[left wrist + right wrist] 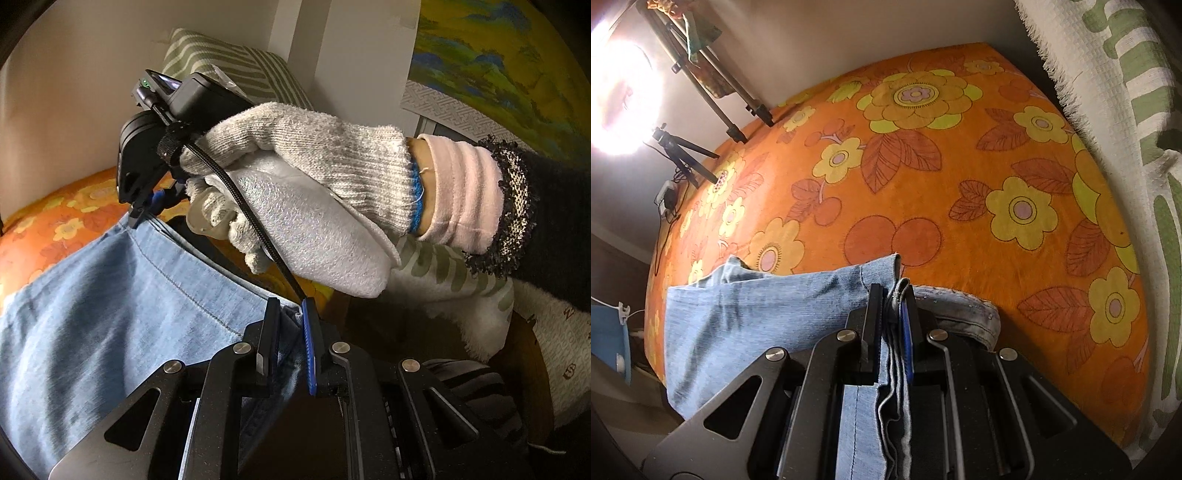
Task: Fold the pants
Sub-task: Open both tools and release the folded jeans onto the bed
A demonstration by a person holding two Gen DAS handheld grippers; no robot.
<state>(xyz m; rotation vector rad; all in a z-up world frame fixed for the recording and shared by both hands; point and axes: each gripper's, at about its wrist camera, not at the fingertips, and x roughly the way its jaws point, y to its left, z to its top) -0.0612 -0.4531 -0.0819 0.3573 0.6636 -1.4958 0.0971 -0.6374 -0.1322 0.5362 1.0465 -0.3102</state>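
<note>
The left gripper point(290, 314) is pinching a bunched edge of the light blue denim pants point(122, 317) between its two fingers, which are standing almost together with only the cloth between them. From that grip the denim is stretching away to the upper left, a stitched seam running along its taut edge, up to the right gripper point(142, 214), which is clamping the same edge farther along. A gloved hand point(295, 155) in a grey knitted work glove is wrapping around the right gripper's handle, with a black braided cable point(255, 229) trailing down across it, and a pink cuff and dark sleeve point(554, 221) are following behind the wrist.

In the right wrist view, the right gripper point(891, 295) is squeezing several stacked layers of denim, the hems folding out between and below its nearly closed fingers. The pants point(750, 314) are hanging to the left of it, with a greyer waistband part lying just beyond the fingers on the bed point(960, 166), which is wearing an orange cover printed with yellow flowers. A white and green woven blanket point(1126, 92) is lying along the bed's right side, and tripod legs point(690, 155) are standing near a bright lamp at the far left corner.
</note>
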